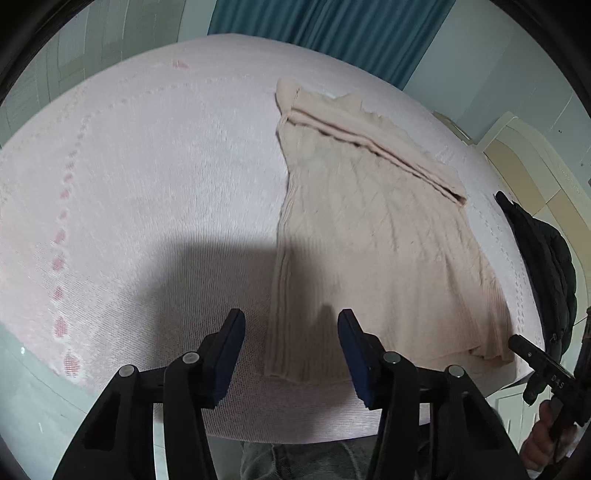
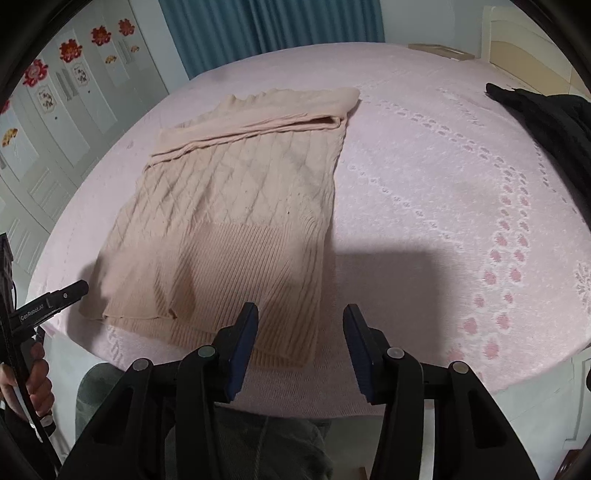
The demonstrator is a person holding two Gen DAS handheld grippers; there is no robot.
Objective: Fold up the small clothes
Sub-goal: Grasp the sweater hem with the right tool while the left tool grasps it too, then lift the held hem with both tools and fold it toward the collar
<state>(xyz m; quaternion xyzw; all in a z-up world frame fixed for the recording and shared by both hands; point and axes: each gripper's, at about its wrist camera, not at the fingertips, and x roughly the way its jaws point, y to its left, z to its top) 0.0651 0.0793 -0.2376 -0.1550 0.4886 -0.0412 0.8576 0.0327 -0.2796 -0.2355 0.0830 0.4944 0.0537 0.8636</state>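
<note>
A beige cable-knit sweater (image 1: 369,221) (image 2: 240,192) lies flat on the pink bedspread (image 1: 147,166) (image 2: 443,184), its sleeves folded across the chest and its ribbed hem toward the near edge. My left gripper (image 1: 291,317) hovers open over the hem's left corner, with nothing between its pads. My right gripper (image 2: 301,310) hovers open over the hem's right corner, also holding nothing. At the right edge of the left wrist view I see one of the right gripper's fingers (image 1: 524,347). The right wrist view catches one of the left gripper's fingers (image 2: 70,290) at its left edge.
A black padded jacket (image 1: 546,258) (image 2: 554,118) lies on the bed's right side. A teal curtain (image 1: 332,29) (image 2: 269,26) hangs behind the bed. Wardrobe doors with red flower stickers (image 2: 70,51) stand at the left. The person's grey trousers (image 2: 258,443) show below the bed's near edge.
</note>
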